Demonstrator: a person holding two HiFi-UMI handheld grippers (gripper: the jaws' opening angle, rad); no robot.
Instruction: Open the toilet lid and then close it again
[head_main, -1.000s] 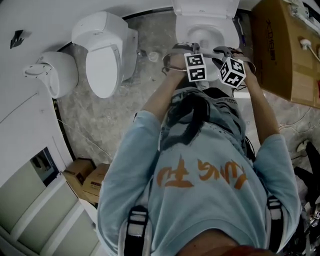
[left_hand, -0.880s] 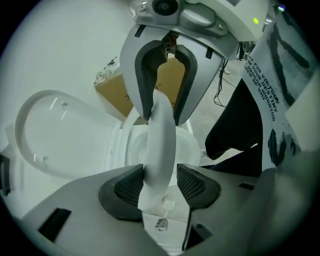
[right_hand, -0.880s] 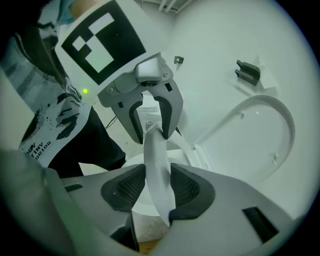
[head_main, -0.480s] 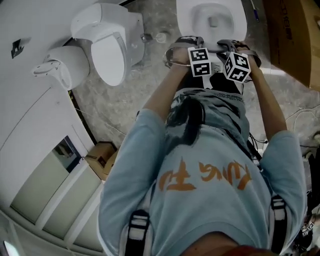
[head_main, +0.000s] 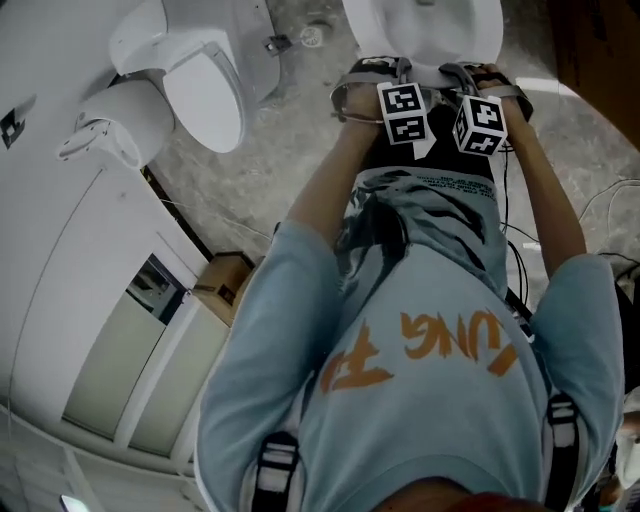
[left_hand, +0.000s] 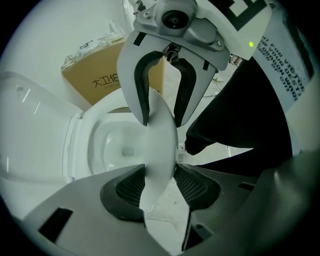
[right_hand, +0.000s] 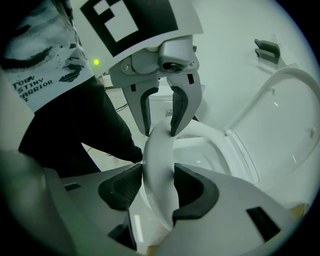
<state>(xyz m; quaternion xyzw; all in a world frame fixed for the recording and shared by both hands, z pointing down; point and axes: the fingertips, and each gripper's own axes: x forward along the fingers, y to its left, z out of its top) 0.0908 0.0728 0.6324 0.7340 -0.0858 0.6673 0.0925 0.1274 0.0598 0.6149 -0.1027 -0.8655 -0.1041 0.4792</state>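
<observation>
Two grippers clamp the front rim (left_hand: 160, 145) of the toilet (head_main: 460, 35) side by side, and we hold one in each hand. The left gripper (left_hand: 160, 186) points straight down. Its fingers (left_hand: 122, 192) are closed on the white rim, which fills the gap and touches both of them. The right gripper (right_hand: 159, 189) comes in at a slant. Its fingers (right_hand: 197, 192) have just been opening, yet the rim stands between them and meets both, so we read a grip here too. Whether this rim is the seat ring or the bowl's own edge, we cannot tell.

The toilet lid (right_hand: 282, 125) is raised. It leans back behind the bowl (left_hand: 112, 145), at the end opposite the grippers.

From the head view we see the left marker cube (head_main: 404, 112) and the right marker cube (head_main: 480, 124) close together, just in front of the toilet. Our forearms reach out to them over a pale blue shirt (head_main: 420, 400) with orange print.

A second toilet (head_main: 195, 85), its cover down, stands on the grey marbled floor (head_main: 280, 170) near the floor's left edge, by the white wall. A small carton (head_main: 228, 285) lies at that same edge. A cardboard box (left_hand: 97, 82) stands behind the raised lid.
</observation>
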